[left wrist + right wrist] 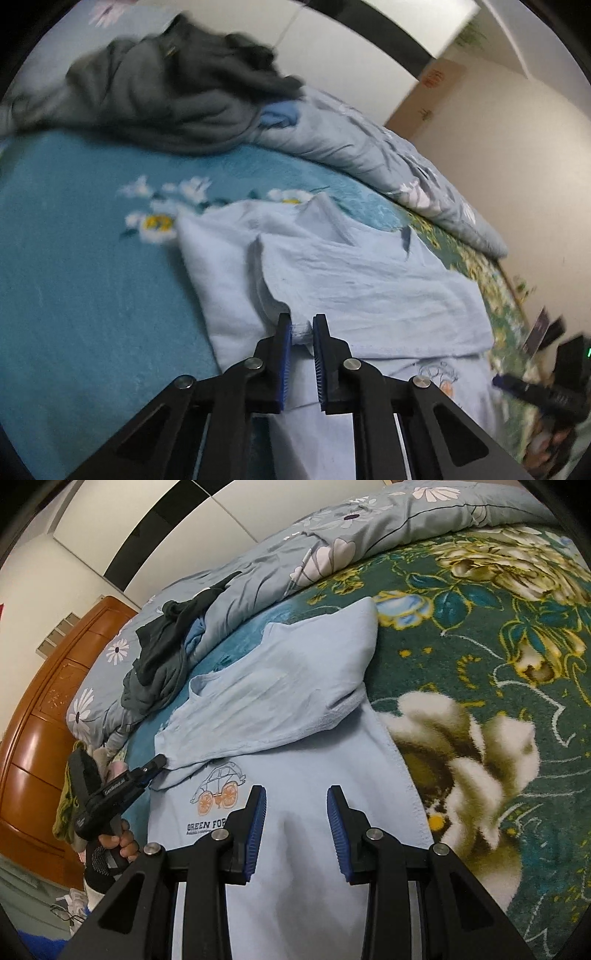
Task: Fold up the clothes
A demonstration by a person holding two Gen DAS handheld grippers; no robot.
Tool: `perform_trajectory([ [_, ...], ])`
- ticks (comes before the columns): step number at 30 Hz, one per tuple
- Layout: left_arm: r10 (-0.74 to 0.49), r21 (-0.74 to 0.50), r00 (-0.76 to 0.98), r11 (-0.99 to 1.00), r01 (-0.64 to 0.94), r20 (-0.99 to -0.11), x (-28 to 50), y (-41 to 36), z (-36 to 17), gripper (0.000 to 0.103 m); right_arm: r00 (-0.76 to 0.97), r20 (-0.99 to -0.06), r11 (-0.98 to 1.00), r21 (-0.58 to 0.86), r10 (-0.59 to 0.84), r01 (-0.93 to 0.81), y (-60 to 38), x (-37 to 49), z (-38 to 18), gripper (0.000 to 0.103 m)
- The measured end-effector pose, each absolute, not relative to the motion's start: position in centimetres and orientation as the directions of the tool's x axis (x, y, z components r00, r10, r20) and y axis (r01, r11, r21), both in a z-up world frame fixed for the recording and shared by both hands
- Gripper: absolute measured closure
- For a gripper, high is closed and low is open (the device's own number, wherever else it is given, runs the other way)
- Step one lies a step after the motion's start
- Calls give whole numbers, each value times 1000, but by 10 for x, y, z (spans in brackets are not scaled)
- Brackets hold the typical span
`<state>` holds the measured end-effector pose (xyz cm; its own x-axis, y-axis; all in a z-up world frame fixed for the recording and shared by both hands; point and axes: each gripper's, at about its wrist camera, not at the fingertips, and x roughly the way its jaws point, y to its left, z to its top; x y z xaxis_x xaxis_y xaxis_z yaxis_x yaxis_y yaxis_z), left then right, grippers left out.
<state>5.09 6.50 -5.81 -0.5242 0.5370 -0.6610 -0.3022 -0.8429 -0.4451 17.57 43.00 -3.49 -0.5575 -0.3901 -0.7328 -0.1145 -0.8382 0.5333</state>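
Note:
A light blue T-shirt (369, 280) (295, 701) with a small car print (218, 793) lies flat on the bed, one side folded over across its chest. My left gripper (302, 328) is shut on the corner of that folded flap, with a bunch of cloth pinched between its blue pads. In the right wrist view the left gripper (157, 762) shows at the flap's left tip, held by a hand (123, 843). My right gripper (295, 794) hovers open over the shirt's lower body, nothing between its fingers. It appears blurred at the far right (532, 391).
A heap of dark grey clothes (166, 96) (159, 664) lies at the back against a grey-blue flowered quilt (369, 147) (332, 535). The plush flowered blanket (74, 266) (498, 646) covers the bed. A wooden cabinet (40, 723) stands at the left.

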Motion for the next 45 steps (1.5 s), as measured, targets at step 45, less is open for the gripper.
perform_trajectory([
  [45, 479, -404, -541, -877, -259, -691, 21, 69, -71, 67, -648, -761, -941, 235, -23, -243, 480, 139, -41, 67],
])
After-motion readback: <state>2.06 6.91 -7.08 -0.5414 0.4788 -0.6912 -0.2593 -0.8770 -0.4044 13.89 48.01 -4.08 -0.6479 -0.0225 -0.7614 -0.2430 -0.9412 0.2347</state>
